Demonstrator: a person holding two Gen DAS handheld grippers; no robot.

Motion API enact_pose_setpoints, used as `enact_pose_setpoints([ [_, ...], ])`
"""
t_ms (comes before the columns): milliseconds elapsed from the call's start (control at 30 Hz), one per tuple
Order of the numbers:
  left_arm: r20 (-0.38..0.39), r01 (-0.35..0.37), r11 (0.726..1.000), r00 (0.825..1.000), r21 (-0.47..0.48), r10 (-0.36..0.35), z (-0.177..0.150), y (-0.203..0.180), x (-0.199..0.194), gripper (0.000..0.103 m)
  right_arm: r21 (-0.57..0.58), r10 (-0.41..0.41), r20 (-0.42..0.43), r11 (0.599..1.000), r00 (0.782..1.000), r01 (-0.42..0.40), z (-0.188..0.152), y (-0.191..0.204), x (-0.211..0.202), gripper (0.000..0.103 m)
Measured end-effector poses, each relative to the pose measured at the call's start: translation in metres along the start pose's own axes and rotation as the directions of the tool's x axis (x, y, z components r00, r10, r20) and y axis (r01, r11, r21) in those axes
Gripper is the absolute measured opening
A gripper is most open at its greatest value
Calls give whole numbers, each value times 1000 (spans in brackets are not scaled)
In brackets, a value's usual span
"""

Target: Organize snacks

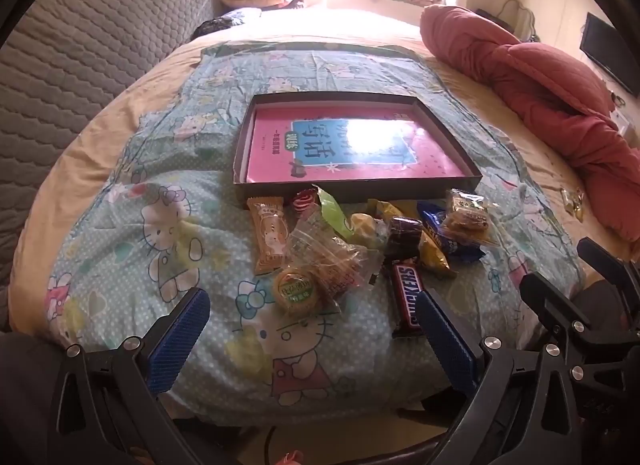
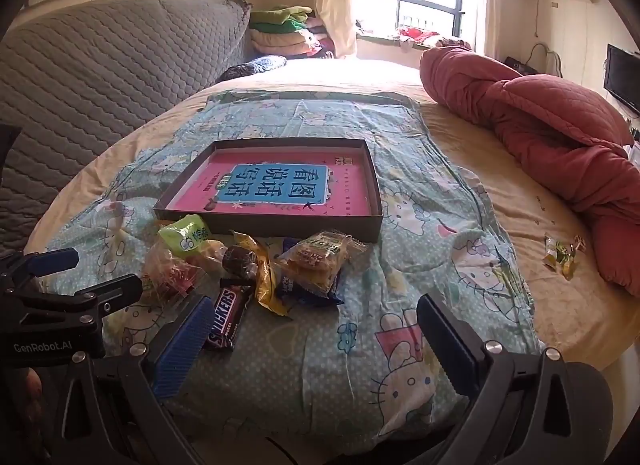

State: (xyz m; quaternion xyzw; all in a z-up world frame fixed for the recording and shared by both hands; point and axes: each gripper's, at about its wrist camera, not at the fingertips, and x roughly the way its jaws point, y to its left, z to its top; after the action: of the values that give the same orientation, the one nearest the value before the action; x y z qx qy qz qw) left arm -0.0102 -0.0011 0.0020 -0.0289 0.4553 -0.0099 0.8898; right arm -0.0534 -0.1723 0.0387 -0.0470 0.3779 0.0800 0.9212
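A pile of wrapped snacks (image 1: pixel 360 241) lies on a Hello Kitty cloth just in front of a shallow dark box (image 1: pixel 440 181) lined with a pink book. The pile holds a Snickers bar (image 1: pixel 408 297), a round green-lidded cake (image 1: pixel 294 291) and an orange packet (image 1: pixel 270 241). My left gripper (image 1: pixel 314 301) is open and empty, low over the near side of the pile. My right gripper (image 2: pixel 316 313) is open and empty, with the Snickers bar (image 2: pixel 226 319) by its left finger. The box (image 2: pixel 280 225) and the pile (image 2: pixel 256 265) also show in the right wrist view.
A rolled red quilt (image 2: pixel 540 121) lies along the bed's right side. A few loose candies (image 2: pixel 562 255) sit beside it. A grey quilted headboard (image 2: pixel 100 65) runs along the left. Folded blankets (image 2: pixel 284 31) are stacked at the far end by the window.
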Motion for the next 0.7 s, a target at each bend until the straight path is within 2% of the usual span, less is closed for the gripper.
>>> enact_pose_setpoints([
  [700,-1,11,1000,1000,6,-11,0,-5,-2,102,-10,0,5,1000,1000,0,3,1,-1,102],
])
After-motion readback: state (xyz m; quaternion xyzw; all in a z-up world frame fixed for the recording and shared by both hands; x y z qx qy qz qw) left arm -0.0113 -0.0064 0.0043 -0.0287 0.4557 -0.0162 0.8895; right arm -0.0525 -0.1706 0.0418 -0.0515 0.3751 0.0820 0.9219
